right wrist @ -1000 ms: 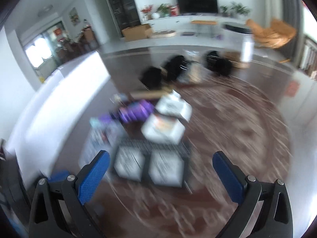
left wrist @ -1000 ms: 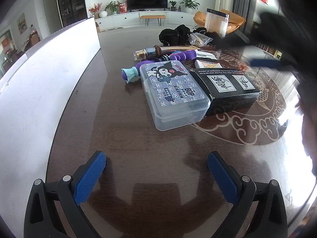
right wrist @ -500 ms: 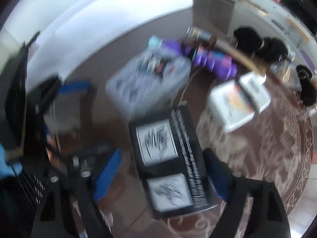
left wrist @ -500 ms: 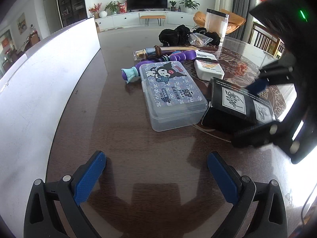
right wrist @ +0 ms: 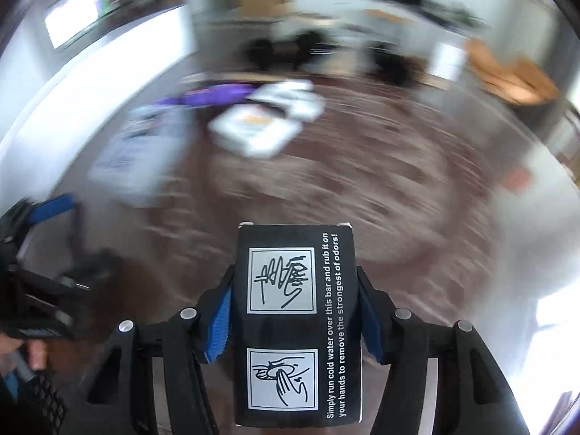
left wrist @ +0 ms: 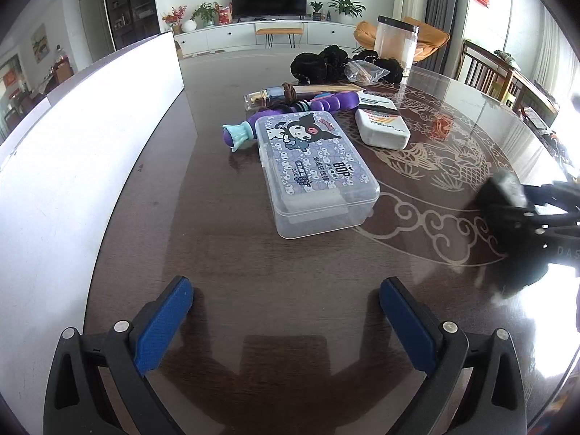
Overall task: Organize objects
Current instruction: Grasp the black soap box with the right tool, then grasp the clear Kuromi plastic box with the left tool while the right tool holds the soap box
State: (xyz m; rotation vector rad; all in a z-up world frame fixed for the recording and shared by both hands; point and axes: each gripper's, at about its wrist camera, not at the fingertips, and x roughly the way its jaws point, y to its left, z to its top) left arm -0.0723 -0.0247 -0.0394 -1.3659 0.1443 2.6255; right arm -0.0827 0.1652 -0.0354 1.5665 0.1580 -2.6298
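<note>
Left wrist: clear lidded box (left wrist: 315,174) beside white pack (left wrist: 382,128).

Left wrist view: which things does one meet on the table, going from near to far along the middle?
left gripper → clear plastic box → purple toy → black bundles → tall clear container.

We've got the left wrist cam low behind its open fingers, looking down-forward across the table (left wrist: 224,253) toward the TV wall, the right wrist cam tight on the black box (right wrist: 295,322), blurred beyond, both sharing the clear case (left wrist: 315,177) area.
</note>
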